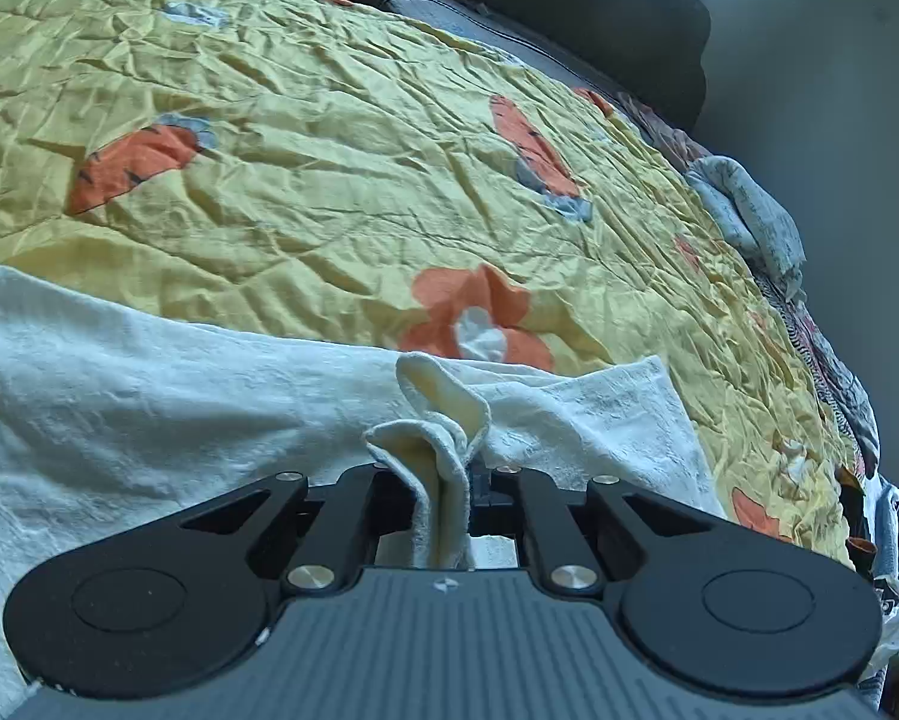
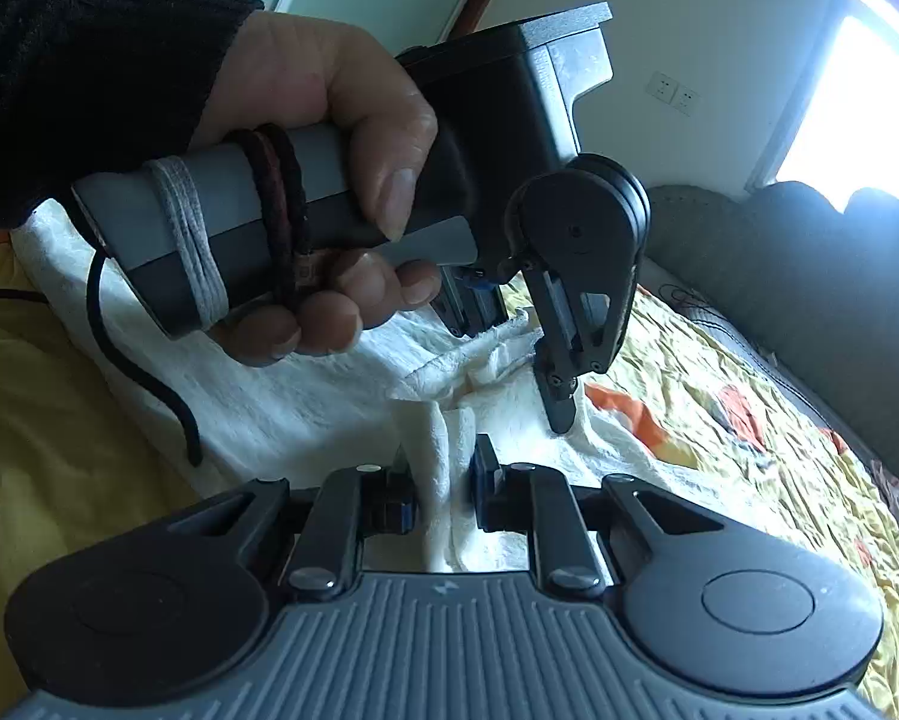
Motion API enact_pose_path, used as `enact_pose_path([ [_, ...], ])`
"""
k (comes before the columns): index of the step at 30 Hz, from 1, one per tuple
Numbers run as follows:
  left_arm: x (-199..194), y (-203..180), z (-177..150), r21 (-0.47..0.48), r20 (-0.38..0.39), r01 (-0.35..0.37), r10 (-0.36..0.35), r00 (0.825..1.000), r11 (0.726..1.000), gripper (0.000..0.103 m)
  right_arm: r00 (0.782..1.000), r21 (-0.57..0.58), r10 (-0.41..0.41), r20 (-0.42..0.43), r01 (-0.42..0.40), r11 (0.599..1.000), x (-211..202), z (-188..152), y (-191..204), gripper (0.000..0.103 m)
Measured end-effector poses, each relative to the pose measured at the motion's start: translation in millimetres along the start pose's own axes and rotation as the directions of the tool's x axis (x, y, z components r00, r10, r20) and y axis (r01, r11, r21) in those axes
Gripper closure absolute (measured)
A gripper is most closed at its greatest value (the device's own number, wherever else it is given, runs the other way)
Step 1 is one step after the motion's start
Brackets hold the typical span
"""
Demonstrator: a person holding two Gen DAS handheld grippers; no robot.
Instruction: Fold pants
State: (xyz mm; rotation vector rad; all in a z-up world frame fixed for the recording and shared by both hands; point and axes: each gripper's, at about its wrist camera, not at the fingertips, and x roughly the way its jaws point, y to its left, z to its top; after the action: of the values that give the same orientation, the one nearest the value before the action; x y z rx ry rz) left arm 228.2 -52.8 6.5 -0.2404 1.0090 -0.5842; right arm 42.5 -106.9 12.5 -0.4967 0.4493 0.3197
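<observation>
Both grippers, left [image 1: 443, 480] and right [image 2: 443, 480], have narrow jaws pinching bunched edges of the pants [image 1: 149, 396], which lie low in frame on the quilt [image 1: 329, 150]; I judge one fold underway, with more left.

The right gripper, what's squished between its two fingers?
A bunched fold of the white pants sits between the right gripper's fingers, pinched there. The right wrist view shows it.
</observation>
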Motion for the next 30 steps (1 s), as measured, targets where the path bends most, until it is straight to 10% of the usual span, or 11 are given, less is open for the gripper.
enact_pose_path([
  [8,-5.0,34.7,0.0,-0.156,-0.002,0.109,-0.111,0.994,0.982,0.069,1.0,-0.013,-0.029,0.011,0.029,0.999,-5.7,-13.4,-12.7,0.073],
  [16,-91.5,52.4,-4.4,-0.15,0.24,-0.104,0.138,0.961,0.983,0.048,0.988,0.338,0.002,0.157,-0.056,0.939,-95.9,-63.7,-118.3,0.044],
  [20,-93.7,7.7,-18.8,-0.065,0.288,0.011,0.008,0.957,0.998,0.041,0.994,0.646,-0.06,0.089,-0.012,0.763,-93.5,-87.5,-190.0,0.035],
  [24,-62.3,-45.0,-43.1,0.106,0.247,0.084,-0.108,0.963,0.991,0.037,0.981,0.814,0.081,0.177,-0.193,0.548,-78.9,-100.6,-218.0,0.034],
  [27,-27.9,-56.5,-52.4,0.146,0.19,-0.008,-0.02,0.982,0.989,0.036,0.955,0.881,0.198,0.223,-0.284,0.379,-74.9,-116.8,-209.5,0.035],
  [30,-12.4,-38.2,-60.5,0.128,0.178,-0.042,0.018,0.984,0.991,0.037,0.952,0.919,0.276,0.133,-0.223,0.326,-52.1,-135.1,-197.9,0.036],
])
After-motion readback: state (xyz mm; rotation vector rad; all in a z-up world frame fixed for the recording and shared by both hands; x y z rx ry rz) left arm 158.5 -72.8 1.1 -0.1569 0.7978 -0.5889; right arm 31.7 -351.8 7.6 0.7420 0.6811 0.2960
